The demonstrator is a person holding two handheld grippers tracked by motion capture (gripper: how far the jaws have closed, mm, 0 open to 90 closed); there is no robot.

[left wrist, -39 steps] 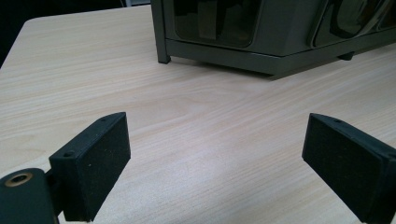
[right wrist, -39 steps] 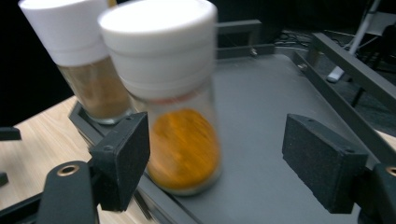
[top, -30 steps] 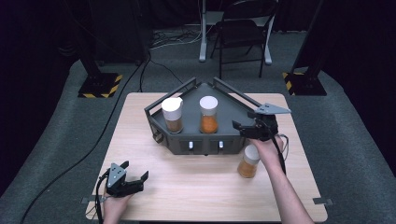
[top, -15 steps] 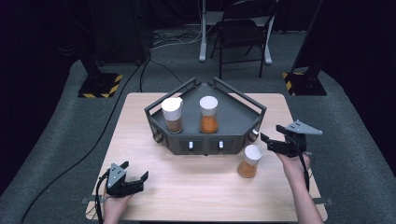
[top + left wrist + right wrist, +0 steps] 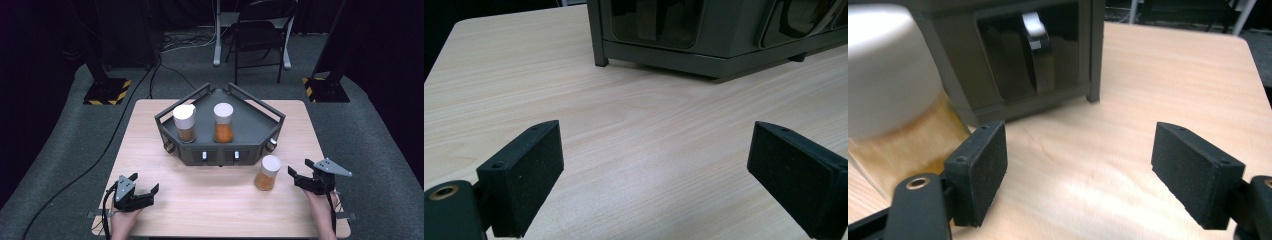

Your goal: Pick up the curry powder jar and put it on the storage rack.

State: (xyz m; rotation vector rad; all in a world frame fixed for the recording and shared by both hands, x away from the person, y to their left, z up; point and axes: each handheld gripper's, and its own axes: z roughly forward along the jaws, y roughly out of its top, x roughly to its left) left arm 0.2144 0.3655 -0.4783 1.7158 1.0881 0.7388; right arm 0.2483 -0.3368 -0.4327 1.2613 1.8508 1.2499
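The right gripper [image 5: 298, 176] sat just right of the jar [image 5: 267, 172], jaws apart and just opening, empty; next it needed to close around it; the left gripper [image 5: 144, 185] waited open.

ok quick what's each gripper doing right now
left gripper: open, holding nothing.
right gripper: open, jaws just been opening, nothing between them; the jar stands beside it.

A: Where's the rack [image 5: 250, 131]?
B: Table [image 5: 210, 200] centre, toward twelve o'clock; two jars [image 5: 184, 123] stand in it, side by side.
A: The loose jar [image 5: 267, 173]?
B: On the table at the rack's five o'clock, just beside it.
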